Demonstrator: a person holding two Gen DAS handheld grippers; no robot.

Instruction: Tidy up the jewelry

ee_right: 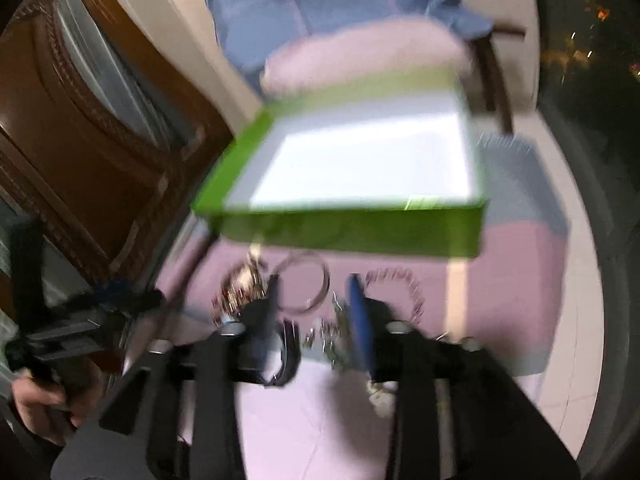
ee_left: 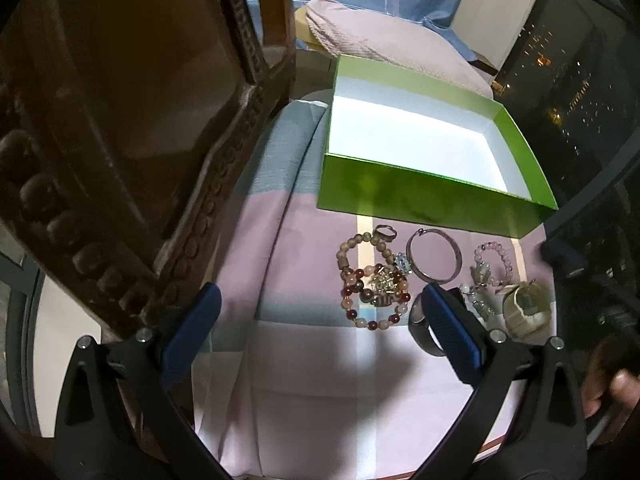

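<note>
A green box [ee_left: 420, 196] with a white empty inside stands open on a pink and grey cloth [ee_left: 312, 360]. In front of it lies a pile of jewelry: a beaded bracelet [ee_left: 374, 300], a wooden bead bracelet [ee_left: 362, 246], a silver bangle [ee_left: 434, 256], a pink bead bracelet [ee_left: 494, 256], a small ring [ee_left: 385, 233], a dark band [ee_left: 422, 330]. My left gripper [ee_left: 320, 304] is open, above the cloth, just short of the pile. The right wrist view is blurred: my right gripper [ee_right: 314, 300] is open over the bangle [ee_right: 306, 286] and the green box [ee_right: 352, 236] lies beyond.
A dark carved wooden frame [ee_left: 120, 140] stands close on the left. A rolled pink cloth [ee_left: 360, 36] lies behind the box. A small round cream case [ee_left: 526, 310] sits right of the pile. The left gripper [ee_right: 80, 320] shows at the left of the right wrist view.
</note>
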